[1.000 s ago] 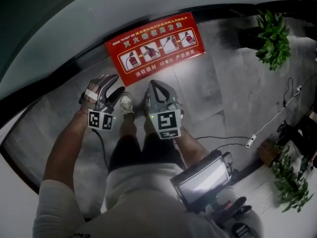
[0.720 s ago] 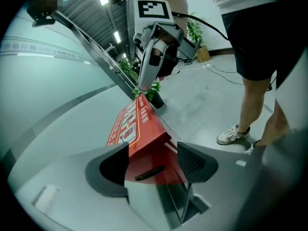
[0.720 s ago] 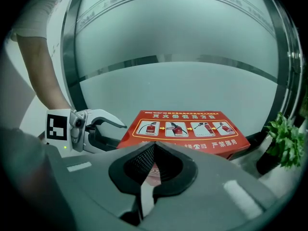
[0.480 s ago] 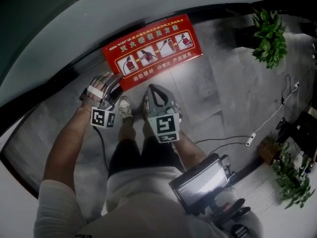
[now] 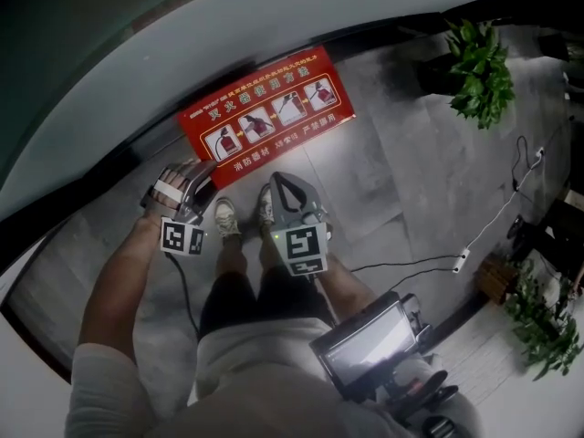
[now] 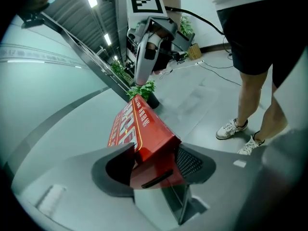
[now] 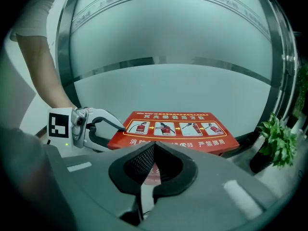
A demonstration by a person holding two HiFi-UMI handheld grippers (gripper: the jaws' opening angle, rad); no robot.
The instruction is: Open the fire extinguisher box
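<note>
The red fire extinguisher box (image 5: 265, 115) lies flat on the grey floor against the curved glass wall, its pictured lid facing up. My left gripper (image 5: 203, 173) is at the box's front left corner. In the left gripper view the corner and the end face with its dark slot (image 6: 155, 179) sit between the jaws of the left gripper (image 6: 154, 160), which are closing and still wide apart. From the right gripper view, the left gripper (image 7: 108, 129) straddles the lid's corner. My right gripper (image 5: 274, 181) hovers shut and empty just in front of the box (image 7: 175, 129).
The person's shoes (image 5: 226, 215) stand just behind the grippers. A potted plant (image 5: 474, 62) stands right of the box, and another plant (image 5: 538, 327) at the lower right. A cable (image 5: 456, 261) trails over the floor. A screen device (image 5: 370, 340) hangs at the person's waist.
My left gripper has moved forward from short of the box up to its front left corner. The right gripper has kept its place near the front edge.
</note>
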